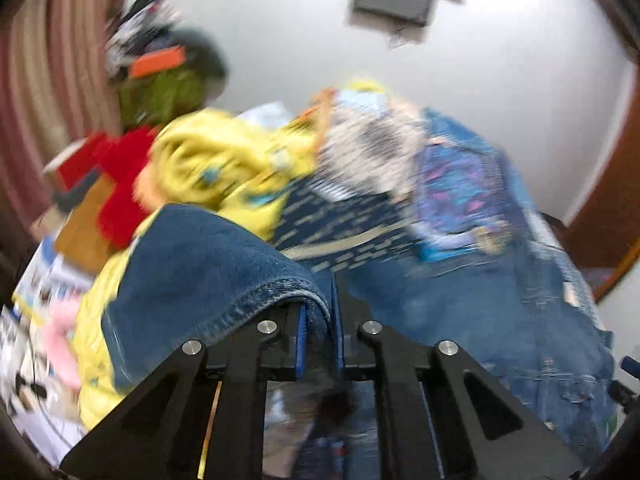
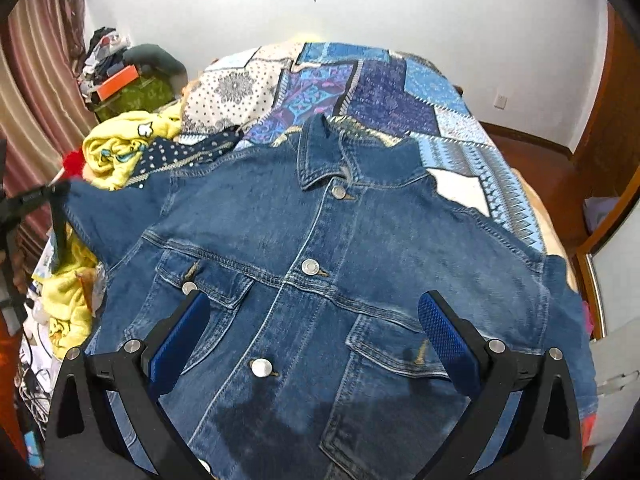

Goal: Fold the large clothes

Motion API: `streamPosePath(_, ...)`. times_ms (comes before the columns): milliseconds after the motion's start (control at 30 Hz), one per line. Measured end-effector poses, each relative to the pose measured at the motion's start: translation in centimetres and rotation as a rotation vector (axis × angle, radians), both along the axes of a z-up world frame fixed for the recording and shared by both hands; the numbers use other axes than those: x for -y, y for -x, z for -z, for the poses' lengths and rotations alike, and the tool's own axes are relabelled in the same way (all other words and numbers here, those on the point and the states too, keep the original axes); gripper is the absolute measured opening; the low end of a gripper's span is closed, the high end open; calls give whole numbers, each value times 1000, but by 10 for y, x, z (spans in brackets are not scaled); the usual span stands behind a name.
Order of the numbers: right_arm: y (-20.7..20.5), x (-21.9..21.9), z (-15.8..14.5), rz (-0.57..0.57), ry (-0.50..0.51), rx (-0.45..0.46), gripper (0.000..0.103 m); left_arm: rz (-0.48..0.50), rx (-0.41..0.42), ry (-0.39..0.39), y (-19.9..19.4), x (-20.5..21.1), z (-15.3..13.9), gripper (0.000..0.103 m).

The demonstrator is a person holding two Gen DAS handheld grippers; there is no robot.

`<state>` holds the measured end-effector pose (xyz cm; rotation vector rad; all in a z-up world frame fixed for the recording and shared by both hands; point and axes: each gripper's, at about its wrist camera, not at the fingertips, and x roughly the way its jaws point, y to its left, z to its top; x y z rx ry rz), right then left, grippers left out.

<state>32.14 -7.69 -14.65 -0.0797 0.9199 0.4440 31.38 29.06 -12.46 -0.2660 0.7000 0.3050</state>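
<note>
Fold barely begun: denim jacket (image 2: 320, 272) lies buttoned and flat on bed (image 2: 452, 136), my left jaws clamped on its sleeve cuff (image 1: 224, 276), right jaws apart w/ nothing held.

2 close wrist views — shared denim jacket (image 2: 320, 280).

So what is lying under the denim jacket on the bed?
The denim jacket lies on a patchwork bedspread, visible past its collar and right shoulder. A yellow garment sits beside its left sleeve. Whatever lies beneath the jacket's middle is covered.
</note>
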Motion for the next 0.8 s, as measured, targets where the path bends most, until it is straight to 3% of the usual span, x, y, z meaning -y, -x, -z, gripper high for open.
streamPosePath(167,8,15,-10,11,2,31,103,195,66,-43,-26,85,-32,7)
streamPosePath(333,16,31,-19,28,-1,63,103,382,50,-53,-41,172,-24,7)
streamPosePath(533,23,49,-20,44,30,92,103,519,-110,-14,-55,244,30,7)
streamPosePath(733,30,66,-15,57,51,95,103,560,-279,29,-45,277,85,8)
streamPosePath(800,31,69,-13,62,53,85,103,568,-328,51,-41,278,97,15)
